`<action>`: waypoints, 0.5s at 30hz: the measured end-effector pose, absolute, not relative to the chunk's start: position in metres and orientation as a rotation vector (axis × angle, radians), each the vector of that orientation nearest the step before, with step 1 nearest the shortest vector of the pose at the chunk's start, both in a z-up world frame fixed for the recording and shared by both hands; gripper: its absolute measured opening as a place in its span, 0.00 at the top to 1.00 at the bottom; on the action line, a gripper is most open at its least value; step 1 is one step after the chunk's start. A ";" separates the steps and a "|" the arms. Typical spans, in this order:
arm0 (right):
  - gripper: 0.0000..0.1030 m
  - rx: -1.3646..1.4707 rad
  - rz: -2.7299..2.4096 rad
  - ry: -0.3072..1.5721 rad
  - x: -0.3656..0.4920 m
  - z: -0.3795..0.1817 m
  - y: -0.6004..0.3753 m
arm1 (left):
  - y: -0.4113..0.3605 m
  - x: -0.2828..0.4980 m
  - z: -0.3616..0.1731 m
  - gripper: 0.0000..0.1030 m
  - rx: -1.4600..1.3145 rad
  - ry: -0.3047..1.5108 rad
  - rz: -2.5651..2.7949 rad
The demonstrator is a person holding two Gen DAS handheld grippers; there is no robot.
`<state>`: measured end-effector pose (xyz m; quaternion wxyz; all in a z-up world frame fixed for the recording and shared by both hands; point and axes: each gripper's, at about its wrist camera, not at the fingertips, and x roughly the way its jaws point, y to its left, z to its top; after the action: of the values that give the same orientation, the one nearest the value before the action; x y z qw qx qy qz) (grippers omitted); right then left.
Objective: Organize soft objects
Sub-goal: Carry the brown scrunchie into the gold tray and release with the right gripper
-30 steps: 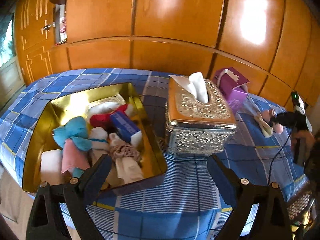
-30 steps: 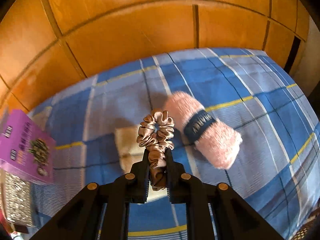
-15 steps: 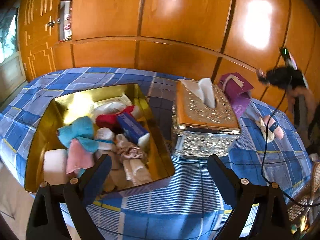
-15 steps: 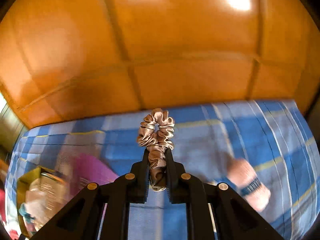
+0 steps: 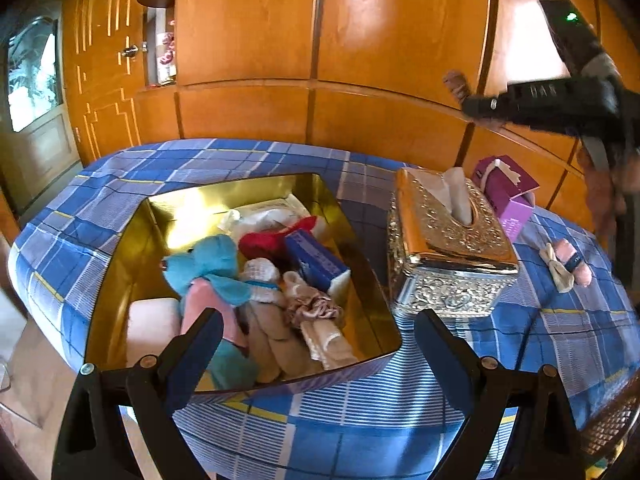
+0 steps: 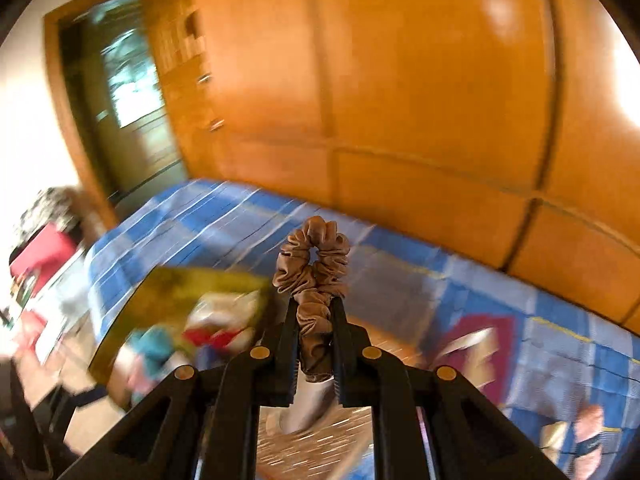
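Currently: right gripper (image 6: 316, 320) clamps scrunchie (image 6: 312, 268) by lower loop, above tissue box (image 5: 448, 248); fast swing risks slip short of tin (image 5: 120, 288). Left gripper (image 5: 318, 344) fingers apart, empty.

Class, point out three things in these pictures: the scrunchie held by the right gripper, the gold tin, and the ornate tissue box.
scrunchie (image 6: 312, 268), right wrist view, on its ruffled loop above the fingers.
gold tin (image 5: 332, 204), left wrist view, on its bare inner right wall.
ornate tissue box (image 5: 448, 240), left wrist view, on its embossed lid.
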<state>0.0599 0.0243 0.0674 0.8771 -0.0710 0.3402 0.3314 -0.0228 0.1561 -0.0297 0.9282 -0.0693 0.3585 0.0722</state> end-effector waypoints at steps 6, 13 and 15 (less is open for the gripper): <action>0.89 -0.212 0.802 0.776 0.030 0.032 0.060 | 0.166 -0.027 -0.031 0.06 -0.135 0.732 0.190; 0.89 -0.235 0.890 0.844 0.010 0.013 0.085 | 0.181 -0.030 -0.036 0.06 -0.146 0.740 0.238; 0.89 -0.245 0.913 0.863 0.003 0.008 0.092 | 0.186 -0.031 -0.037 0.06 -0.150 0.738 0.249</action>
<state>0.0030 0.0920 0.0084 0.8021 -0.1145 0.4027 0.4259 -0.0311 0.1860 -0.0368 0.9224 -0.0733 0.3594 0.1212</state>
